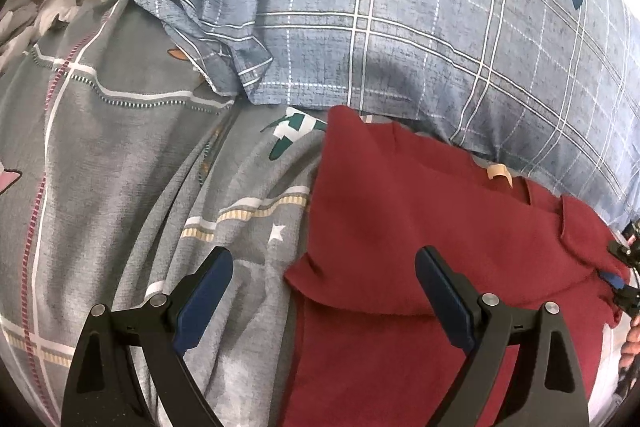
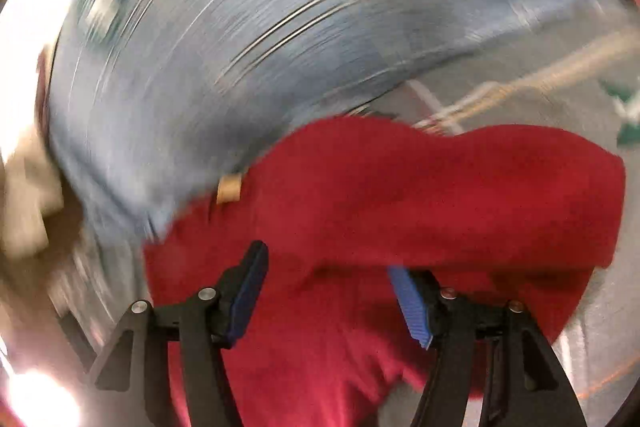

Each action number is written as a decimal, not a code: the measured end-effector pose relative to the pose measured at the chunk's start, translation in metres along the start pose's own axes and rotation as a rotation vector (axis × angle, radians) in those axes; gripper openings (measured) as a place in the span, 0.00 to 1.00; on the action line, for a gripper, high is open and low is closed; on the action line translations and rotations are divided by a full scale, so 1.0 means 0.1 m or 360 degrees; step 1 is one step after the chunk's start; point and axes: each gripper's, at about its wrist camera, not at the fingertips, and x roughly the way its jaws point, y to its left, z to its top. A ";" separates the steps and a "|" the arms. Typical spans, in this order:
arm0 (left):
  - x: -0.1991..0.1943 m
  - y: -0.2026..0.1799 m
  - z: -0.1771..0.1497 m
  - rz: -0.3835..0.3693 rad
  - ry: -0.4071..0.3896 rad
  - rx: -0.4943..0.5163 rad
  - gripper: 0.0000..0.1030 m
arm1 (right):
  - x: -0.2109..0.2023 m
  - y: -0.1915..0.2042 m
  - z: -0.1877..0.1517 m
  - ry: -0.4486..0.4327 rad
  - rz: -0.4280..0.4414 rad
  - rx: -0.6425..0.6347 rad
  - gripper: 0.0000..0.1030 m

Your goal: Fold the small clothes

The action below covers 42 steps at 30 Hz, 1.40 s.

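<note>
My left gripper (image 1: 324, 275) hangs with jaws wide apart, nothing between them; its right finger sits above the red garment (image 1: 420, 227), its left finger above the grey bedsheet (image 1: 120, 147). The garment's left edge runs from 6 toward 12 o'clock between my fingers, with a folded flap just ahead. Open sheet lies from 9 to 11 o'clock. My right gripper (image 2: 328, 287) is also spread, the garment (image 2: 400, 187) beneath and ahead; view heavily blurred, contact cannot be judged. A tan tag (image 2: 229, 188) sits at the garment's far edge, 11 o'clock. Beyond, a blue plaid pillow (image 1: 440, 27) borders the garment's far side, 12 to 2 o'clock.
</note>
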 end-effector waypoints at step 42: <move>-0.12 -0.17 -0.30 -0.0340 0.0077 0.0223 0.79 | 0.00 1.08 -0.92 0.0343 0.0101 -0.0588 0.64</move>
